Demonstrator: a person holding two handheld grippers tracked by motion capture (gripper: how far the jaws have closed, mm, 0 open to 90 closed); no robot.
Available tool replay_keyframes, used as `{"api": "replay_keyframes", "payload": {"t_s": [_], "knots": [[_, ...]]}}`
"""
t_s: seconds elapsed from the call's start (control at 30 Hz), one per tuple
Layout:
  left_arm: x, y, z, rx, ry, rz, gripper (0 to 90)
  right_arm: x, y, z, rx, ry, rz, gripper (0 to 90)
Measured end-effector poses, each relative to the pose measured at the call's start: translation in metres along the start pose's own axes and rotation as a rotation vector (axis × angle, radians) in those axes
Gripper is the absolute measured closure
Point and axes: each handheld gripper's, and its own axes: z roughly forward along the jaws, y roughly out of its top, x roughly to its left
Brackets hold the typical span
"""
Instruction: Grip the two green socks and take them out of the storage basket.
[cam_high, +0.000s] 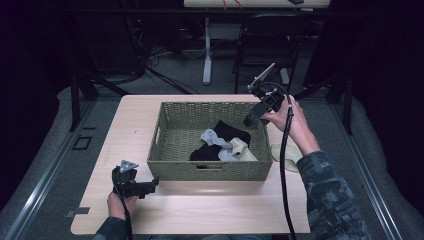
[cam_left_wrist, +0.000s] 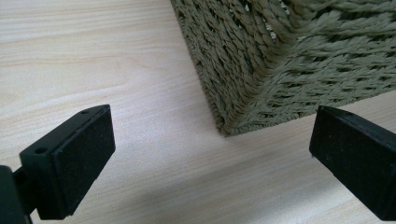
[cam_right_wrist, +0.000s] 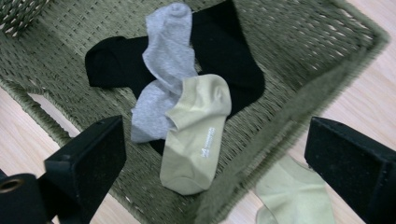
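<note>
A woven olive basket (cam_high: 175, 165) sits mid-table and holds a black sock (cam_right_wrist: 233, 60), a grey sock (cam_right_wrist: 166, 60) and a pale green sock (cam_right_wrist: 196, 135) piled together. A second pale green sock (cam_high: 289, 155) lies on the table just outside the basket's right wall (cam_right_wrist: 294, 193). My right gripper (cam_high: 252, 118) hovers open above the basket's right rim, nothing between its jaws. My left gripper (cam_high: 152, 186) rests low on the table at the basket's front left corner (cam_left_wrist: 233, 121), jaws wide open and empty.
The light wood table (cam_high: 200, 210) has bare room in front of and left of the basket. A black cable (cam_high: 283, 165) trails from the right gripper over the table's right side. Beyond the table stand a chair (cam_high: 265, 45) and a desk leg (cam_high: 207, 55).
</note>
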Motion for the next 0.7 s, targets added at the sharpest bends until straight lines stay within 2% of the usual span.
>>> {"api": "replay_keyframes", "payload": {"t_s": [0.1, 0.3, 0.4, 0.63, 0.7], "knots": [[0.000, 0.000, 0.000, 0.001, 0.000, 0.000, 0.1, 0.006, 0.002, 0.007, -0.007, 0.009, -0.006, 8.1], [0.000, 0.000, -0.001, -0.001, 0.000, 0.001, 0.2, 0.014, 0.004, 0.025, 0.036, 0.024, -0.032, 9.0], [0.000, 0.000, -0.001, -0.001, 0.000, 0.001, 0.2, 0.019, 0.003, 0.038, 0.049, 0.050, -0.041, 12.5], [-0.001, 0.000, -0.002, -0.010, 0.005, 0.005, 0.2, 0.030, 0.000, 0.068, 0.072, 0.031, -0.069, 18.5], [0.000, 0.000, -0.002, -0.010, 0.006, 0.003, 0.2, 0.033, -0.004, 0.077, 0.065, 0.034, -0.059, 22.5]]}}
